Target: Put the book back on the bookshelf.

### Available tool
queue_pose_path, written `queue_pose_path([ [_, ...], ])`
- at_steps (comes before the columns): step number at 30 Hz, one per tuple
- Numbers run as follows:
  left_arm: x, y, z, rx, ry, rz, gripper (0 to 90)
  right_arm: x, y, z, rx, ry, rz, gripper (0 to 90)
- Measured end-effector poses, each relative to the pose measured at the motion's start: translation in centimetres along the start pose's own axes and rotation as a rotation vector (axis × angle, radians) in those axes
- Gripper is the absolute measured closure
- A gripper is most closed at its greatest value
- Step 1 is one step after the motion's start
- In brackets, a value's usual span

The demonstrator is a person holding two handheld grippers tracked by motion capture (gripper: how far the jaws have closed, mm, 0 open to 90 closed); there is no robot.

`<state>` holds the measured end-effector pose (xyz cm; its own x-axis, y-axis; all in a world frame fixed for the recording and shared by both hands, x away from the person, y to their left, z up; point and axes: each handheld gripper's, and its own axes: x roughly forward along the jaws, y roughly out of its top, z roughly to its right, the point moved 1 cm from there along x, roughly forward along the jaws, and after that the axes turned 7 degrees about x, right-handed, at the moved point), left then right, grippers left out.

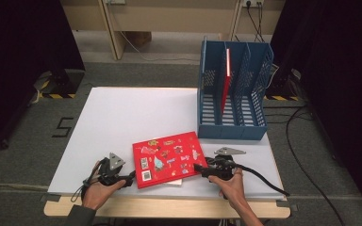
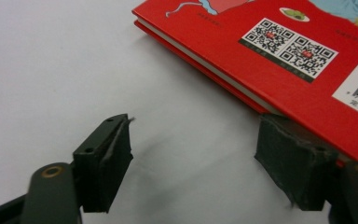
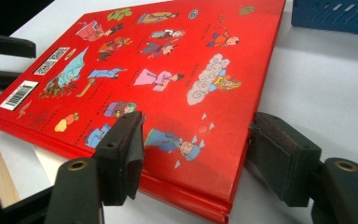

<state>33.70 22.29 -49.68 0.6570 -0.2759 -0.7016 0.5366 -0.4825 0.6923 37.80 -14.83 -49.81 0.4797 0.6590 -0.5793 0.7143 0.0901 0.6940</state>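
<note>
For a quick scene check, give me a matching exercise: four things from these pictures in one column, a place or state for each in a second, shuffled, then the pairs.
Things:
1. red picture book
2. blue file rack
3. slim red book
4. left gripper

Places or states:
A. stands upright in a slot of the rack
B. lies flat near the table's front edge
C. stands at the table's far right
D. jaws apart at the flat book's corner

Pairs: 1-B, 2-C, 3-A, 4-D

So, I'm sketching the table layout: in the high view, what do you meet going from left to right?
Left gripper → red picture book → right gripper → blue file rack, which stands farther back at the table's right.
</note>
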Motion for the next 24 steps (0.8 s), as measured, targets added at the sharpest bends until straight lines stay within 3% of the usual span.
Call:
queue_pose_path([
  [3, -0.07, 0.07, 0.03, 0.015, 0.004, -0.007, 24.7, 0.06, 0.0, 0.08, 0.013, 0.0, 0.001, 34.7],
  [10, -0.15, 0.06, -0.19, 0.005, -0.001, 0.005, 23.3, 0.09, -0.1, 0.32, 0.05, 0.018, -0.007, 34.8],
  [16, -0.57, 0.19, -0.74, -0.076, -0.014, 0.055, 16.0, 0.07, -0.18, 0.38, 0.062, 0.023, -0.008, 34.6],
  [19, -0.56, 0.34, -0.28, -0.051, -0.001, 0.049, 16.1, 0.13, -0.22, 0.37, 0.067, 0.024, -0.01, 33.4],
  [24, -0.58, 0.39, -0.17, -0.047, 0.004, 0.049, 16.3, 0.22, -0.27, 0.32, 0.072, 0.031, -0.013, 31.3],
])
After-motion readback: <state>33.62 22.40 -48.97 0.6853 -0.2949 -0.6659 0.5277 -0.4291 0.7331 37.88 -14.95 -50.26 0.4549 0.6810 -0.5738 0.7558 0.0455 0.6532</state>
